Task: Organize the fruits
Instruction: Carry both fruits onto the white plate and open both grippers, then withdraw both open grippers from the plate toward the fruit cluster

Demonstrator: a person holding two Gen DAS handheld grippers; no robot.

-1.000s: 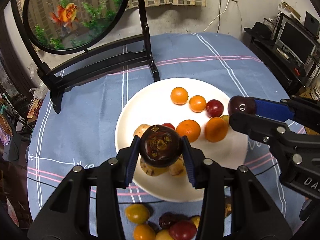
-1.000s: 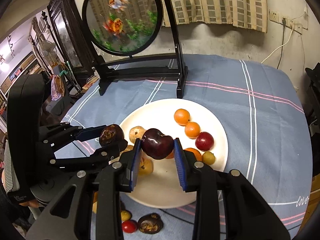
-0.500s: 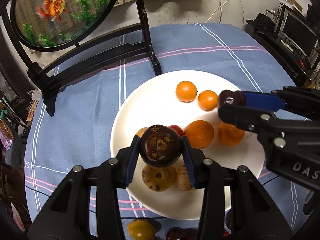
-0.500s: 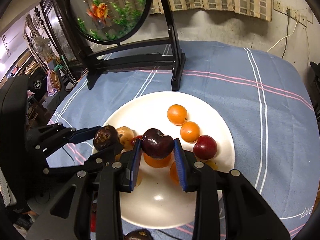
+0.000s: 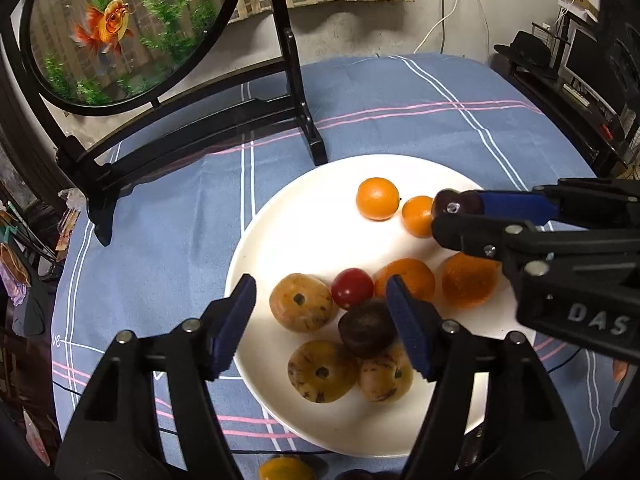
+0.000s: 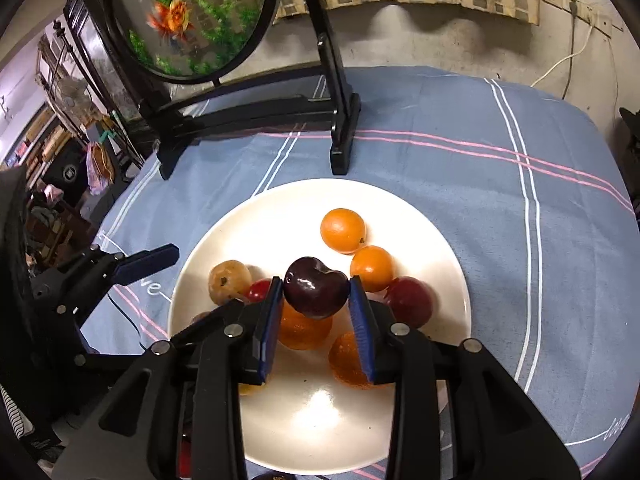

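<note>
Blue striped cloth covers the surface (image 5: 400, 92), with a round goldfish panel (image 5: 120, 24) at the upper left of both frames. At center sits a white plate (image 6: 280, 216) of fruit. The left gripper (image 5: 320, 320) has just been opening: its fingers stand apart, and the dark mangosteen (image 5: 366, 334) rests on the plate's yellow fruits beside the right finger. The right gripper (image 6: 316, 316) has also just been opening; the dark cherry (image 6: 316, 286) sits between its fingertips, with the right one seemingly clear of it.
</note>
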